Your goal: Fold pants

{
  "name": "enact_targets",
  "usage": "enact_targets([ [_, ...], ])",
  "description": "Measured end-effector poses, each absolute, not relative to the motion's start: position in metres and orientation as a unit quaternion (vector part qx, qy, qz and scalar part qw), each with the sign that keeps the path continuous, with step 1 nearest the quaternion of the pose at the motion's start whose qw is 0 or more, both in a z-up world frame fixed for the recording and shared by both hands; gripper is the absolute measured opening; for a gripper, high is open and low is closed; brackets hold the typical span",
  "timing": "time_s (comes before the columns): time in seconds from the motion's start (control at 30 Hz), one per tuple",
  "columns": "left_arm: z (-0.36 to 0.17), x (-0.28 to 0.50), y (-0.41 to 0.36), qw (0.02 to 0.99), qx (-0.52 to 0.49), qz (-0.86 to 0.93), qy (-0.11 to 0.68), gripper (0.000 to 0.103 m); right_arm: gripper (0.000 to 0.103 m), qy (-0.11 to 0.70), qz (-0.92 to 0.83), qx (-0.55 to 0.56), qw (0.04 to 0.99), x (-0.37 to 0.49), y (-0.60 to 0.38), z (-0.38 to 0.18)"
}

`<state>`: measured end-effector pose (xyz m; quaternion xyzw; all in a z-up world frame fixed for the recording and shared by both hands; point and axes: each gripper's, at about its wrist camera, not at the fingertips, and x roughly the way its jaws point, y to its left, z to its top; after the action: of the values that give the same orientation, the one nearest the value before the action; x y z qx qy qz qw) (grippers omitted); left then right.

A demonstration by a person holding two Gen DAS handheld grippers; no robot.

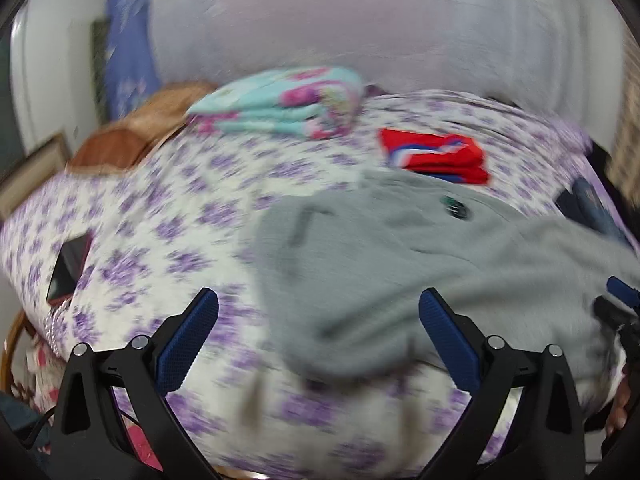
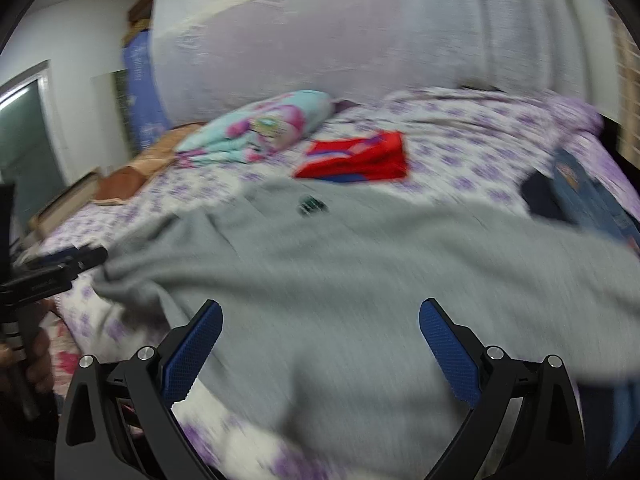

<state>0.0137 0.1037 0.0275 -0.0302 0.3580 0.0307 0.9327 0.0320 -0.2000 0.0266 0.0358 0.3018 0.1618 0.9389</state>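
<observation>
Left wrist view: my left gripper (image 1: 319,308) has its jaws spread wide, with nothing between the blue pads (image 1: 188,340). It hangs above the near edge of the bed (image 1: 132,248), which carries a white sheet with purple flowers. The grey pants (image 1: 400,264) lie spread on the sheet ahead of the pads and run off to the right; a small dark emblem sits on the cloth. Past the pants lies a folded red garment (image 1: 436,156), just beside their far edge. A folded turquoise and pink blanket (image 1: 288,104) lies farther back, to the left. A dark flat device (image 1: 70,268) lies on the sheet at the left. My right gripper (image 1: 620,304) shows at the right edge, at the pants.

Right wrist view: my right gripper (image 2: 320,316) is also wide open and holds nothing. The grey pants (image 2: 360,272) fill the space directly below and ahead of its pads. My left gripper (image 2: 76,258) enters from the left, its tip at the bunched left end of the pants; I cannot tell whether it touches. A dark blue garment (image 2: 584,204) lies at the right, partly under the pants' edge. The picture is motion-blurred.
</observation>
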Motion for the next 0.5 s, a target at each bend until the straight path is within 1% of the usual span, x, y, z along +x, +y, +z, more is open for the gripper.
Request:
enact_targets([
  [0.13,0.011,0.053,0.152,0.905,-0.065,0.058,0.417,0.098,0.099,0.326,0.222,-0.012,0.919,0.096,-0.166,0.059],
  [0.23,-0.005,0.086,0.169,0.886,-0.101,0.044,0.450,0.098,0.099,0.350,0.244,-0.057,0.903,0.151,-0.131,0.068],
  [0.33,-0.019,0.120,0.164,0.869,-0.107,0.028,0.481,0.098,0.099,0.393,0.252,-0.072,0.881,0.215,-0.098,0.060],
  [0.43,-0.038,0.150,0.149,0.846,-0.109,-0.012,0.522,0.098,0.099,0.431,0.241,-0.085,0.865,0.275,-0.072,0.038],
  [0.5,-0.050,0.162,0.141,0.835,-0.105,-0.022,0.539,0.097,0.090,0.463,0.227,-0.106,0.850,0.309,-0.056,0.014],
])
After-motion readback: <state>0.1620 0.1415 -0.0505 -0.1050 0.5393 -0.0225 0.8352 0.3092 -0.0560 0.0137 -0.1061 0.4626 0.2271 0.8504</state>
